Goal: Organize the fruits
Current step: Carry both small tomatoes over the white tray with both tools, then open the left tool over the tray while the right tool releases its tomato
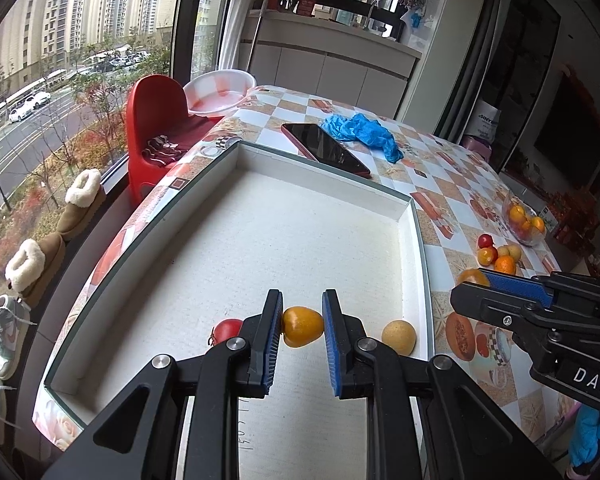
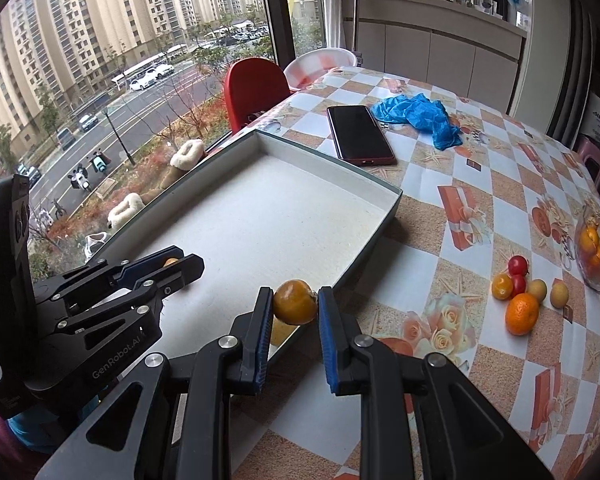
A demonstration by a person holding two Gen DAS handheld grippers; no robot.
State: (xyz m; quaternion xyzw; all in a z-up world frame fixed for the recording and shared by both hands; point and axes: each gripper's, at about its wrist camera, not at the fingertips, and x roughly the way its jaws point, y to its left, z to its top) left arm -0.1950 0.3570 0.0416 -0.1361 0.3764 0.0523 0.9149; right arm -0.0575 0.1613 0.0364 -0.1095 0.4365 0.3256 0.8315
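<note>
Presently the left gripper [image 1: 302,326] is clamped on a yellow-orange fruit [image 1: 302,326] between its blue pads, low over the white tray [image 1: 404,216] near its near edge, between a red fruit [image 1: 226,330] and a pale yellow fruit [image 1: 398,336] already lying inside. Right gripper [image 2: 292,302] likewise grips an orange fruit [image 2: 295,301], positioned directly above the tray's right-hand rim, not yet inside. Remaining loose fruits [image 2: 522,292] lie well apart on the tablecloth [image 2: 440,240], beside a glass bowl [image 2: 596,256]. Judgement: left is nearer to release; right must travel leftward across the rim.
</note>
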